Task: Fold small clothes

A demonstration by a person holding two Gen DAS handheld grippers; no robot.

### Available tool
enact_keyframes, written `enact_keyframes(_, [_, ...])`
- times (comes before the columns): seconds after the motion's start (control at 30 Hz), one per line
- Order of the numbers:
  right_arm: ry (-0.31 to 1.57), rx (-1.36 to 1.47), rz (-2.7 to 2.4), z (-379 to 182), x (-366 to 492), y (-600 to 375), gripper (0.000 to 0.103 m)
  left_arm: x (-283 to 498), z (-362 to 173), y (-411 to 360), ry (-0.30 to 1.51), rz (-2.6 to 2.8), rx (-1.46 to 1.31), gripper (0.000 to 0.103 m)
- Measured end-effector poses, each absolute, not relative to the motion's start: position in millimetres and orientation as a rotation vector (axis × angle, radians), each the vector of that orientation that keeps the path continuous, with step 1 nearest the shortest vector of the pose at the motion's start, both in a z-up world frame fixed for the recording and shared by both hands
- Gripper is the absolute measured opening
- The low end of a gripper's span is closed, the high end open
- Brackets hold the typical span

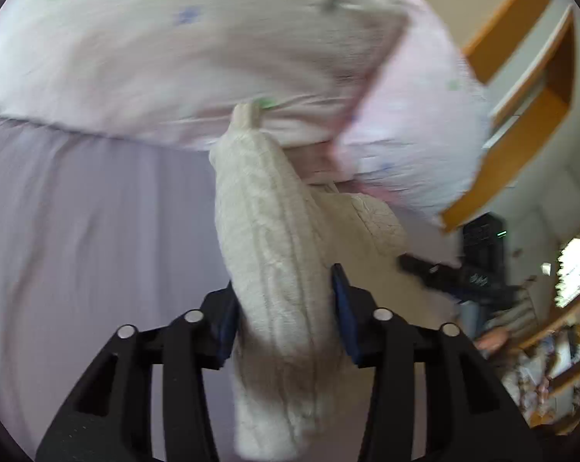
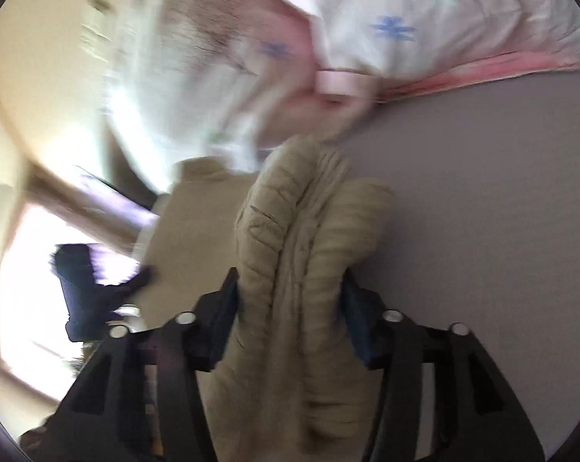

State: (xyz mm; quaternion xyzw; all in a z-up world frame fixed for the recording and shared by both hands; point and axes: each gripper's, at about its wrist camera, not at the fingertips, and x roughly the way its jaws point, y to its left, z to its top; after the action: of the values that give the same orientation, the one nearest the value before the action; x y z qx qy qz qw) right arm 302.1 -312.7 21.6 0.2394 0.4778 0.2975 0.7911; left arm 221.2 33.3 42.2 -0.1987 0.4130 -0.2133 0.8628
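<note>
A cream cable-knit garment (image 1: 267, 238) is bunched between the fingers of my left gripper (image 1: 286, 300), which is shut on it and holds it above a lilac bed sheet (image 1: 97, 231). My right gripper (image 2: 290, 304) is shut on another bunched part of the same cream knit garment (image 2: 297, 238), also lifted off the sheet (image 2: 482, 211). The other gripper shows as a dark shape at the right of the left wrist view (image 1: 436, 269) and at the left of the right wrist view (image 2: 97, 288). Both views are motion-blurred.
A pale pink duvet with small blue and green flowers (image 1: 174, 50) lies at the head of the bed and shows in the right wrist view too (image 2: 424, 27). Wooden shelving (image 1: 528, 88) stands at the right. A bright window (image 2: 28, 269) is at the left.
</note>
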Motion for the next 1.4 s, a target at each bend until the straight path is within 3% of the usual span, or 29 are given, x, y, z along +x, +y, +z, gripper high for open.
enact_keyframes(0.13, [0.795,0.570,0.560,50,287,-337,0.061,214,26,56,0.830,-0.434,-0.504,0.052])
enact_keyframes(0.27, [0.843,0.541,0.583,53,298,-308,0.061,202,38,62,0.710,-0.428,-0.480,0.062])
enact_keyframes(0.3, [0.883,0.509,0.587,49,302,-300,0.054,198,41,62,0.687,-0.425,-0.464,0.064])
enact_keyframes(0.33, [0.915,0.465,0.589,43,304,-291,0.021,192,47,61,0.657,-0.426,-0.442,0.066])
enact_keyframes(0.37, [0.923,0.410,0.581,41,304,-278,0.012,189,52,57,0.634,-0.429,-0.420,0.067])
enact_keyframes(0.5, [0.811,0.379,0.443,48,297,-290,0.009,179,68,48,0.602,-0.459,-0.341,0.070])
enact_keyframes(0.67, [0.881,0.302,0.291,34,306,-298,0.010,176,72,30,0.601,-0.495,-0.280,0.071])
enact_keyframes(0.7, [0.869,0.306,0.296,41,302,-299,0.014,176,75,26,0.606,-0.508,-0.281,0.071])
enact_keyframes(0.77, [0.803,0.326,0.288,67,284,-306,0.031,175,77,22,0.604,-0.527,-0.279,0.075])
enact_keyframes(0.8, [0.755,0.344,0.315,82,269,-309,0.047,171,81,17,0.594,-0.543,-0.259,0.078])
enact_keyframes(0.83, [0.709,0.375,0.383,94,254,-311,0.050,169,84,13,0.585,-0.553,-0.245,0.081])
enact_keyframes(1.03, [0.840,0.244,0.613,88,210,-259,0.050,166,77,-35,0.625,-0.598,-0.049,0.086])
enact_keyframes(1.07, [0.905,0.190,0.537,73,211,-254,0.048,168,71,-41,0.659,-0.591,-0.025,0.086])
enact_keyframes(1.1, [0.969,0.168,0.486,51,216,-253,0.040,174,58,-49,0.733,-0.575,0.014,0.086])
enact_keyframes(1.23, [0.907,0.248,0.503,59,208,-266,0.043,162,47,-55,0.739,-0.540,0.068,0.086])
enact_keyframes(1.27, [0.871,0.256,0.505,68,200,-269,0.049,156,51,-49,0.736,-0.552,0.036,0.086])
enact_keyframes(1.33, [0.762,0.257,0.499,86,176,-279,0.102,140,59,-31,0.717,-0.553,-0.048,0.088])
enact_keyframes(1.4, [0.688,0.232,0.441,99,152,-285,0.102,122,60,-14,0.723,-0.454,-0.088,0.101])
